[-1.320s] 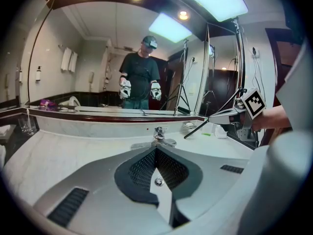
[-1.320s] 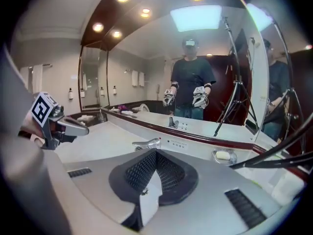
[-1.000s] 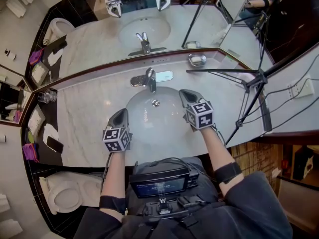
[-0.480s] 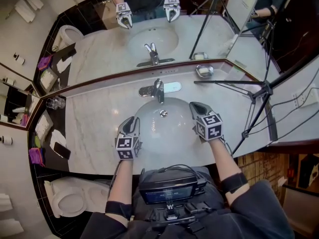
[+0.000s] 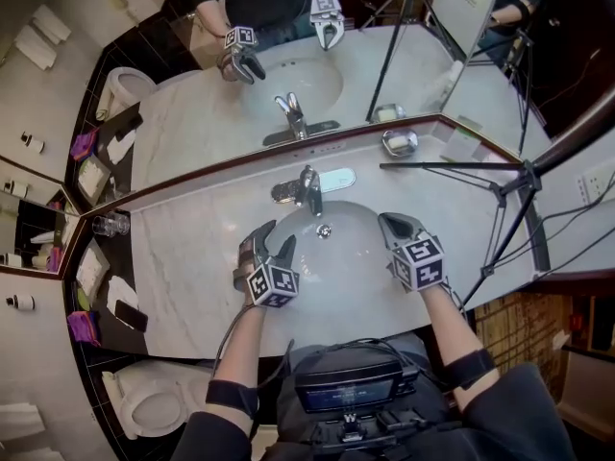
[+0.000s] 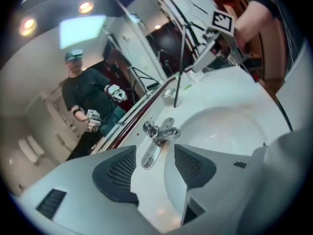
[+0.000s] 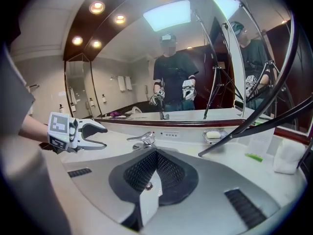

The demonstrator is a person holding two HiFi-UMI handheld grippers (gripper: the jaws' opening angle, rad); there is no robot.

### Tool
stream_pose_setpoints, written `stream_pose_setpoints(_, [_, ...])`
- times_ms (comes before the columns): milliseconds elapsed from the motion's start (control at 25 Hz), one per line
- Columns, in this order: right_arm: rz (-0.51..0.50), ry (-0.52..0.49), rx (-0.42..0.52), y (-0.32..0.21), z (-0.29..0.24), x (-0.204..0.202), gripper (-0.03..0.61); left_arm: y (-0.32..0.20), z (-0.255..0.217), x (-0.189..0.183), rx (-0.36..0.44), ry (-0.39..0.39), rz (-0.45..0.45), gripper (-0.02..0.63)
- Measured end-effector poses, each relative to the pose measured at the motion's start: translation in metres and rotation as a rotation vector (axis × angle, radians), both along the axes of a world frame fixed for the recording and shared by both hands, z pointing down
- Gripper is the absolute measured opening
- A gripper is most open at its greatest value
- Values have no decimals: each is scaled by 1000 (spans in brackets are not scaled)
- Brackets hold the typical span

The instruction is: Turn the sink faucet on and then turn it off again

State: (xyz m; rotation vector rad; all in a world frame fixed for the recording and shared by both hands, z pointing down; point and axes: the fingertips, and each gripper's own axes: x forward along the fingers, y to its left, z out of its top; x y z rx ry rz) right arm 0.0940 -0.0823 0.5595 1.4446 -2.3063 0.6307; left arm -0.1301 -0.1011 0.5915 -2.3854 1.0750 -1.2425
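Behind the basin (image 5: 336, 254), the faucet (image 5: 309, 186) stands untouched. I am opening my left gripper (image 5: 279, 235), nothing between its jaws; right gripper (image 5: 388, 222) closed, empty. Risk: approaching off-line, a jaw glances off the lever (image 5: 284, 192).

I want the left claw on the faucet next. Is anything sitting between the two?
Nothing visible. The left claw, its jaws opening with nothing between them, hangs over the near-left edge of the basin. The faucet shows unobstructed through the gap in the left gripper view. Only bare counter and basin lie between them.
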Motion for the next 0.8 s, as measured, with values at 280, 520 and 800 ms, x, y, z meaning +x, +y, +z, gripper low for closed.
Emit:
stream_pose_setpoints(280, [-2,6,-37,7,27,1,20,-40,24,23,137,-284,189,245])
stream_pose_setpoints(520, [-6,-5,-66,14,46,-3,20,-65,39,35,157,-332,241,245])
stream_pose_setpoints(800, [-15,-18,-88,21,62,-4,20,-82,49,51,170,-353,270,241])
